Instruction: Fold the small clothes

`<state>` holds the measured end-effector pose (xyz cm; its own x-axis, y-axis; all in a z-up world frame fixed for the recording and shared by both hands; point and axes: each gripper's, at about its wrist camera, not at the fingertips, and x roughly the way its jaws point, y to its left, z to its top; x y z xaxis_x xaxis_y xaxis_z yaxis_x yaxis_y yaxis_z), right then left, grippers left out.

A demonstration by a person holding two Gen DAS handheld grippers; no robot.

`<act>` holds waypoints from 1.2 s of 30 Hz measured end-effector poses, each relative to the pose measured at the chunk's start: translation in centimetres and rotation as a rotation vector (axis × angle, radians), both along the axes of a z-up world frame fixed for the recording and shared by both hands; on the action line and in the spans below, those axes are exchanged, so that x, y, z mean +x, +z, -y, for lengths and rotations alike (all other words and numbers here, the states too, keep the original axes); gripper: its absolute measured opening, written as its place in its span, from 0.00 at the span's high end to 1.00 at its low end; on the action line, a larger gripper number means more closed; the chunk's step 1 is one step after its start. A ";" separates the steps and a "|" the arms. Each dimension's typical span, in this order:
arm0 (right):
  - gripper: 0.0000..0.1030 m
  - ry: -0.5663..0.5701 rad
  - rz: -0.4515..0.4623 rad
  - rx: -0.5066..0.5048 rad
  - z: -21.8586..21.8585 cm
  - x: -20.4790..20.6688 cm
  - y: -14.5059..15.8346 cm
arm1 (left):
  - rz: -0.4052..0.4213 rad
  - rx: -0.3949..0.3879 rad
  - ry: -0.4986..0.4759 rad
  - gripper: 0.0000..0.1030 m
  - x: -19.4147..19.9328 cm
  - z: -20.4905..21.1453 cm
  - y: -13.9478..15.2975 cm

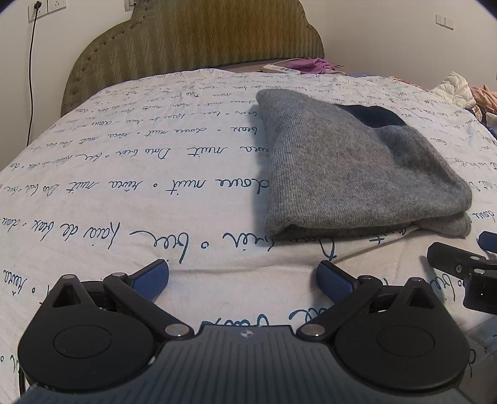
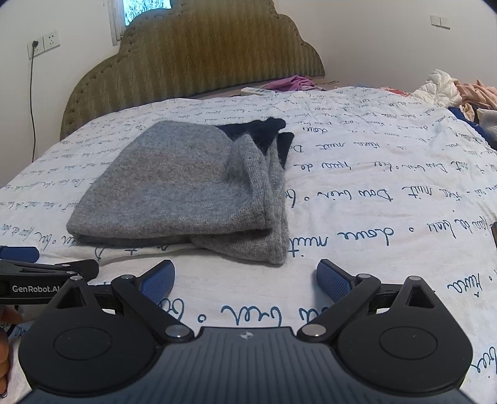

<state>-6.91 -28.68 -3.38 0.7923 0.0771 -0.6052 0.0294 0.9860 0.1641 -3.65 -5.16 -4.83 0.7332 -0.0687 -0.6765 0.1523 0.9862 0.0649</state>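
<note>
Lying folded on the bed, your one item to log: a grey knit garment (image 1: 351, 167), doubled over flat, with a dark navy part showing at its far end. In your right wrist view the same garment (image 2: 186, 186) sits left of centre, its stacked layers open along the right edge and the navy ends sticking out at the far right corner.

Bedding: white bedspread (image 1: 139, 174) printed with lines of blue handwriting, covering the whole bed.

Left tool (image 1: 242, 281): both blue-padded fingers spread wide apart, nothing between them, hovering over bare bedspread just near of the garment's near edge. It touches no cloth. From your right wrist view it (image 2: 18, 253) appears at the left edge, level with the garment's near left corner.

Right tool (image 2: 245, 279): fingers likewise spread wide, empty, sitting near of the garment's near right corner. Your left wrist view catches its body (image 1: 459, 264) at the right edge, just beside the garment's near right corner.

Far end: olive quilted headboard (image 1: 192, 40) against a pale wall, wall socket (image 1: 37, 9) with a black cable hanging down on the left.

Far right: purple cloth (image 1: 310, 63), white power strip (image 1: 281, 69), loose pile of pale clothes (image 2: 459, 93).
</note>
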 end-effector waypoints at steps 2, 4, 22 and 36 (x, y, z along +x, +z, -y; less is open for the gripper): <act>0.04 0.003 0.000 -0.004 -0.1 0.0 -0.1 | 0.002 0.000 -0.001 0.00 0.0 0.0 0.0; 0.04 0.006 -0.001 -0.009 -0.2 0.1 -0.1 | 0.003 0.001 -0.002 0.00 0.0 -0.1 -0.1; 0.03 0.015 -0.004 -0.013 -0.4 0.1 -0.3 | 0.004 0.000 -0.003 0.00 0.0 -0.1 -0.1; 0.03 0.017 -0.003 -0.007 -0.4 0.0 -0.2 | -0.003 -0.003 0.001 0.00 0.0 -0.2 0.3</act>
